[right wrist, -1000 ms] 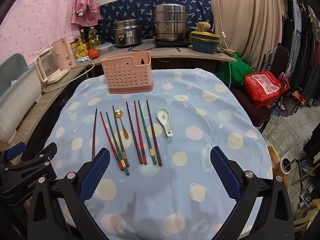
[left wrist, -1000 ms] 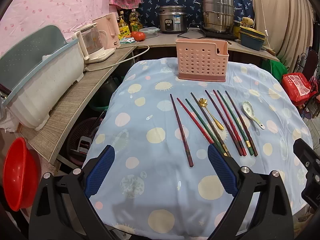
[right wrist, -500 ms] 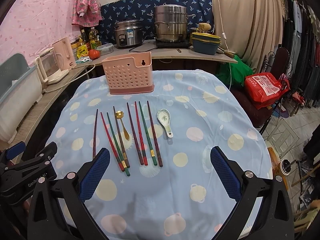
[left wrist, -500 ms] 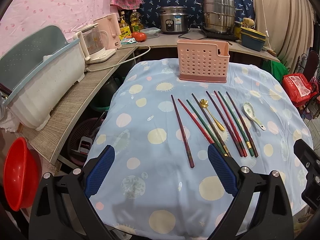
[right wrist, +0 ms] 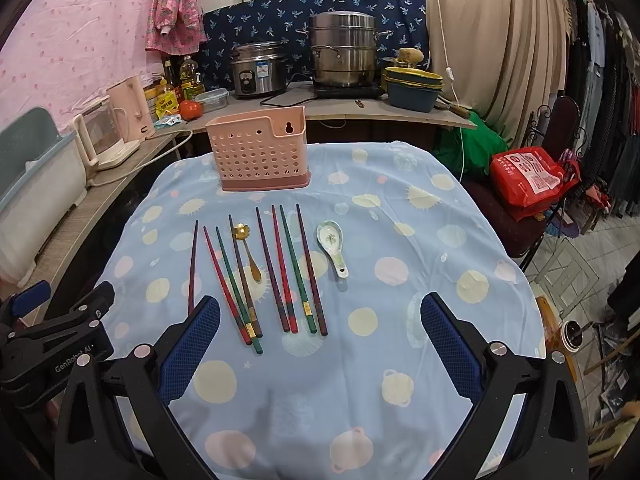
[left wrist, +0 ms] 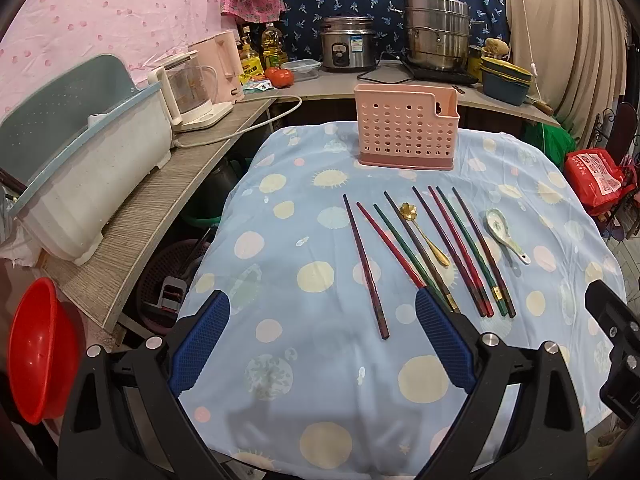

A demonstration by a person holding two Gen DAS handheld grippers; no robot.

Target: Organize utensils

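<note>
Lacquered chopsticks point(right wrist: 291, 268): eight; spoons point(right wrist: 331, 246): two

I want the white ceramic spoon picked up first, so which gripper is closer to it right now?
Right. The ceramic spoon lies ahead of the open right gripper; the left gripper sits farther off, beyond the chopsticks.

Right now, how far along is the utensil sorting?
Nothing looks done: no handle shows above the pink holder. Nothing in hand; left gripper and right gripper are open. Left: eight chopsticks, the gold spoon and ceramic spoon, all on the tablecloth.
</note>
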